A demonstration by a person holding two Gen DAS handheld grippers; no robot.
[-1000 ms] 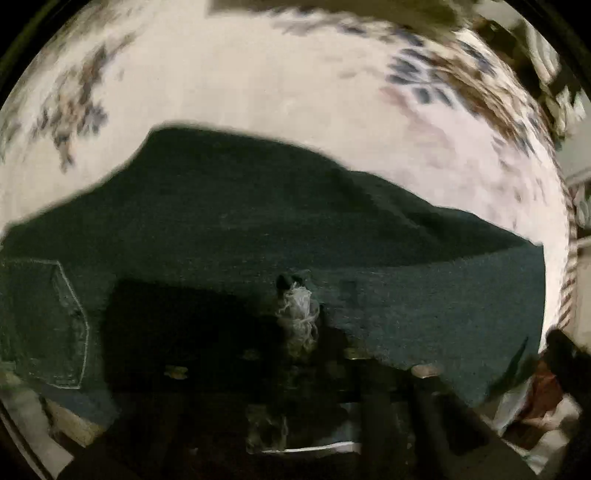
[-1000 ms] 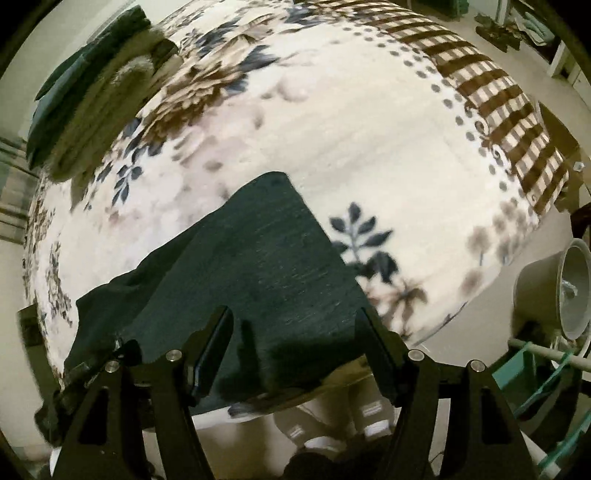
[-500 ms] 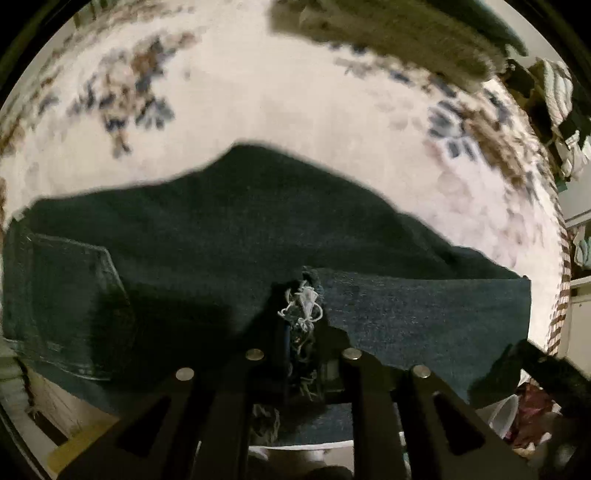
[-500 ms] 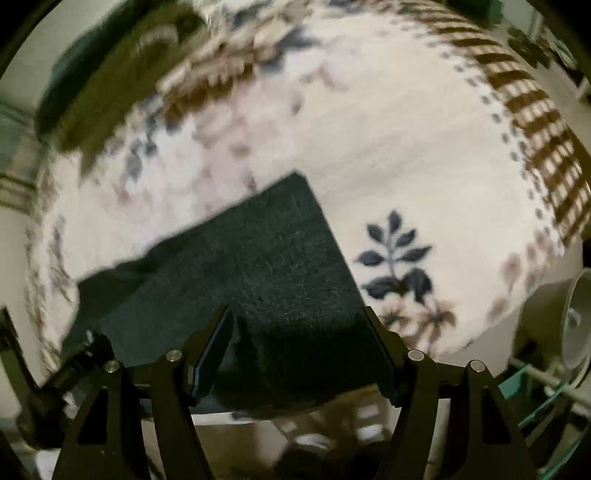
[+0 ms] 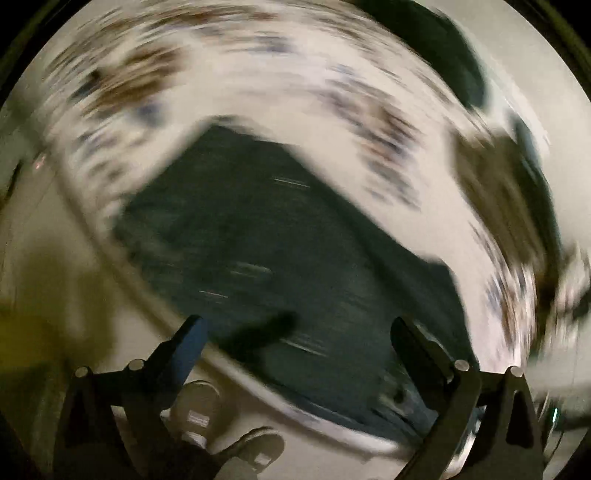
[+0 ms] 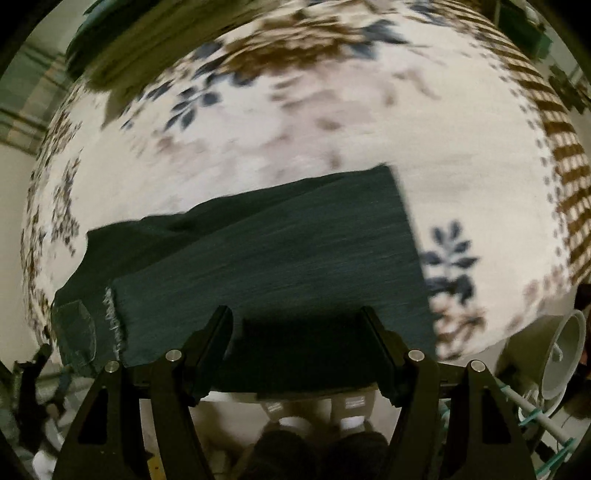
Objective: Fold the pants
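Dark blue-green denim pants lie folded on a floral bedspread. In the right wrist view a frayed white hem lies over the waist end near a back pocket at the lower left. My right gripper is open and empty above the near edge of the pants. The left wrist view is heavily blurred; the pants fill its middle. My left gripper is open and empty above their near edge.
A pile of dark green and olive cloth lies at the far edge of the bed. A grey fan or bucket-like thing and a teal rack stand on the floor at the right. The person's feet show below.
My left gripper has let go of the frayed hem, opened wide and swung fast to the side. My right gripper stayed open and shifted, so more of the pants shows.
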